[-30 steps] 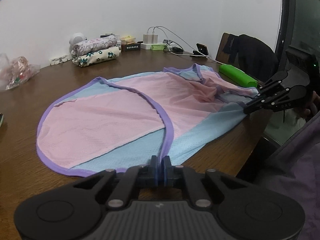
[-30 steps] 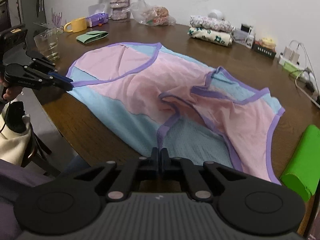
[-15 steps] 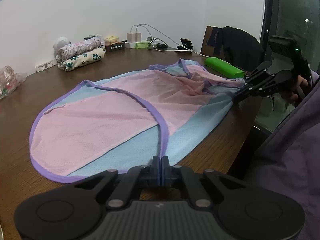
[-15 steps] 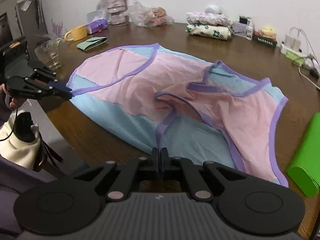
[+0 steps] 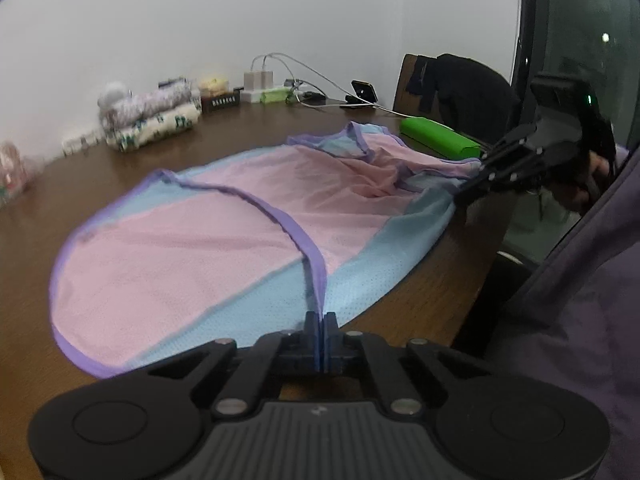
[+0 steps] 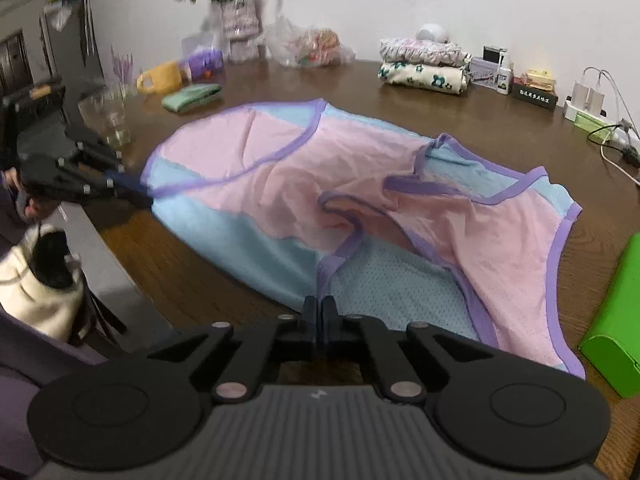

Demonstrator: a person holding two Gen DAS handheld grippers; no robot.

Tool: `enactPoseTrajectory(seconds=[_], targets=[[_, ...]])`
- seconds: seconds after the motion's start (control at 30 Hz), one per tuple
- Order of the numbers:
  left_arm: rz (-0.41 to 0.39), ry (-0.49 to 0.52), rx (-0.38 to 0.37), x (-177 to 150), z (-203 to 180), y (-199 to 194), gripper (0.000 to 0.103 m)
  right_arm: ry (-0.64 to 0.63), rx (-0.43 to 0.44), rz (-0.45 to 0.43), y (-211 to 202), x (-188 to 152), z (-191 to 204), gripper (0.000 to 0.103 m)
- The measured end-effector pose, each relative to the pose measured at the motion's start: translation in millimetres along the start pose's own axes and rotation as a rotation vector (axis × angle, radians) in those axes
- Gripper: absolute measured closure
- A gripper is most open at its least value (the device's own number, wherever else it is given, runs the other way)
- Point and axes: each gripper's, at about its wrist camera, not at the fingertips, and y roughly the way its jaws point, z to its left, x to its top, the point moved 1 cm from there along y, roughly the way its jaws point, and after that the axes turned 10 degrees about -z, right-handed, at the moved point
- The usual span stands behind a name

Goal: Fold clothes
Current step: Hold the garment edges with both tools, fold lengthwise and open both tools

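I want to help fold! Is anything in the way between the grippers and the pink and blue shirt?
Nothing visible. The left hand-held gripper and the right hand-held gripper are each already shut on the purple trim at the near edge of the shirt, which lies spread on the table.

pink, blue, purple-trimmed garment; brown table; green case

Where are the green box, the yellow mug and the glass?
green box (image 6: 612,344), right wrist view, on its top face.
yellow mug (image 6: 162,77), right wrist view, on its side.
glass (image 6: 107,120), right wrist view, on its wall.
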Motion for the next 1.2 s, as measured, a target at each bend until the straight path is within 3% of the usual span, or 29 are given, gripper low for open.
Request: enactPoseTrajectory(seconds=[0.2,0.27,0.43,0.53,0.57,0.63,0.73,0.83,1.0,1.1,1.17,1.2], targets=[[-0.037,0.100,0.021,51.6,42.5,11.0,0.102,-0.003,0.006,-0.068,3.5,48.4,-26.2,0.101],[-0.023,0.140,0.016,69.9,56.9,30.1,0.102,-0.038,-0.041,-0.062,19.9,71.3,-40.3,0.101],[0.067,0.146,0.147,85.2,87.9,76.7,0.096,-0.101,-0.199,-0.002,74.0,95.3,-65.8,0.097],[0.039,0.113,0.164,76.3,92.1,53.8,0.083,-0.140,-0.216,-0.009,58.2,92.1,-76.1,0.076],[0.025,0.084,0.155,71.1,91.4,46.1,0.073,-0.144,-0.222,-0.016,46.6,89.2,-82.4,0.067],[0.010,0.037,0.141,60.7,89.4,36.7,0.067,-0.146,-0.207,0.003,25.8,80.0,-93.0,0.066],[0.073,0.024,0.160,44.9,81.7,46.5,0.066,-0.142,-0.165,0.084,5.7,60.6,-100.7,0.064],[0.107,-0.010,0.180,35.2,78.9,56.1,0.066,-0.144,-0.140,0.141,-4.0,41.6,-88.7,0.053],[0.094,-0.060,0.190,29.6,82.7,49.8,0.066,-0.130,-0.057,0.110,-17.7,32.7,-71.5,0.045],[0.089,-0.078,0.191,27.9,82.8,47.1,0.066,-0.141,0.003,0.083,-23.7,32.4,-63.3,0.045],[0.080,-0.088,0.194,26.0,82.2,45.4,0.066,-0.183,-0.002,0.107,-16.5,29.2,-59.6,0.046],[0.072,-0.093,0.193,24.4,82.7,44.3,0.065,-0.209,-0.014,0.124,-11.2,27.1,-58.1,0.055]])
